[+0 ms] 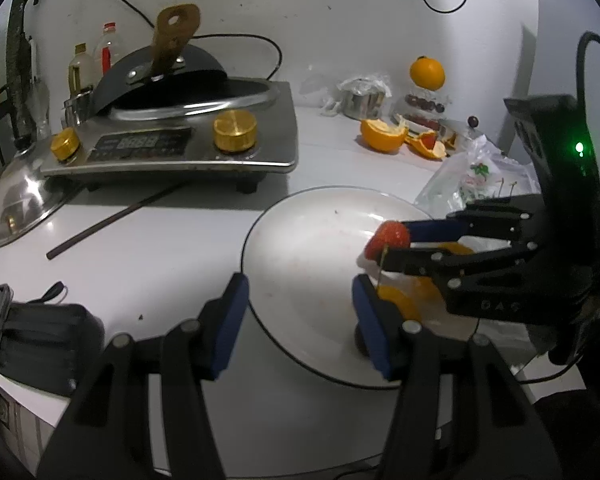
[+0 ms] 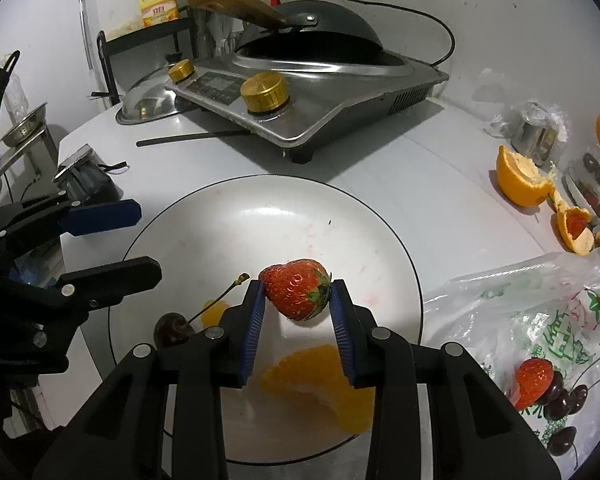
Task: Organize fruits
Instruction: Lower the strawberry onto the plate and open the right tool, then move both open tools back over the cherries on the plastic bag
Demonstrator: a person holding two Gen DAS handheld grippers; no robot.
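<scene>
Right claw (image 2: 298, 300), tilted downward, clamps a strawberry (image 2: 296, 288) above the white plate (image 2: 260, 216); left claw (image 1: 300, 316) gapes empty beside it.

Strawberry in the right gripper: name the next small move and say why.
Probably lower the strawberry onto the bare plate and open the right gripper. It hangs clamped above the plate, where an orange segment and a cherry already lie.

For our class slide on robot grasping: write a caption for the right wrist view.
Right gripper holds a strawberry above a white plate with orange segments.
</scene>
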